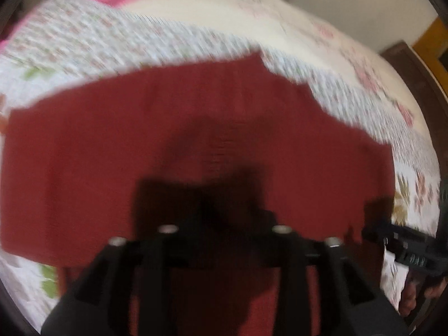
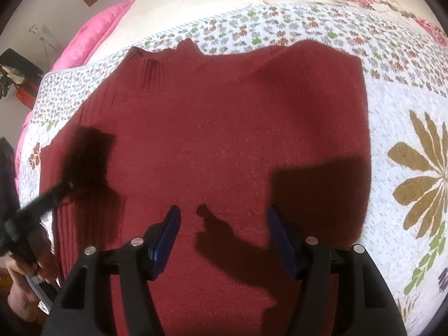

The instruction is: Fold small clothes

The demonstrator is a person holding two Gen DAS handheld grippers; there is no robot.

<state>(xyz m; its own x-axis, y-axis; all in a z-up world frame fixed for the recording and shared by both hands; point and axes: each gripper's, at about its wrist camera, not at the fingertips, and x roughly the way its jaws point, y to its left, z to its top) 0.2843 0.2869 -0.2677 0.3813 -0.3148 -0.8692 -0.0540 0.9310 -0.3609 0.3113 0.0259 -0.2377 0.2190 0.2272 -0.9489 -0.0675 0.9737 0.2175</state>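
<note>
Right wrist view is showing the right gripper [image 2: 222, 238] with its jaws standing wide apart, blue pads [image 2: 165, 238] facing each other and nothing between them, hovering over the near part of a dark red knitted sweater [image 2: 224, 128]. This sweater is lying spread flat on a white quilted bedspread printed with small flowers [image 2: 397, 103], its ribbed edge running along the left side and its far edge reaching toward the flowered band. Shadows of both tools are falling across the red knit. At the left edge of this view the left gripper [image 2: 67, 184] is reaching in over the sweater's left side, blurred, held by a person's hand [image 2: 25, 268]. A bright pink quilted cover [image 2: 92, 33] is lying beyond the bedspread at the upper left, and a large brown flower print is showing on the bedspread to the right of the sweater.

Left wrist view is heavily blurred. The left gripper [image 1: 224, 224] is pointing over the same sweater [image 1: 168, 140], its black arms visible at the bottom, but its fingertips are merging into dark shadow, so I cannot tell how its jaws are standing. The right gripper [image 1: 403, 243] is showing at the right edge, beside the sweater's right side.
</note>
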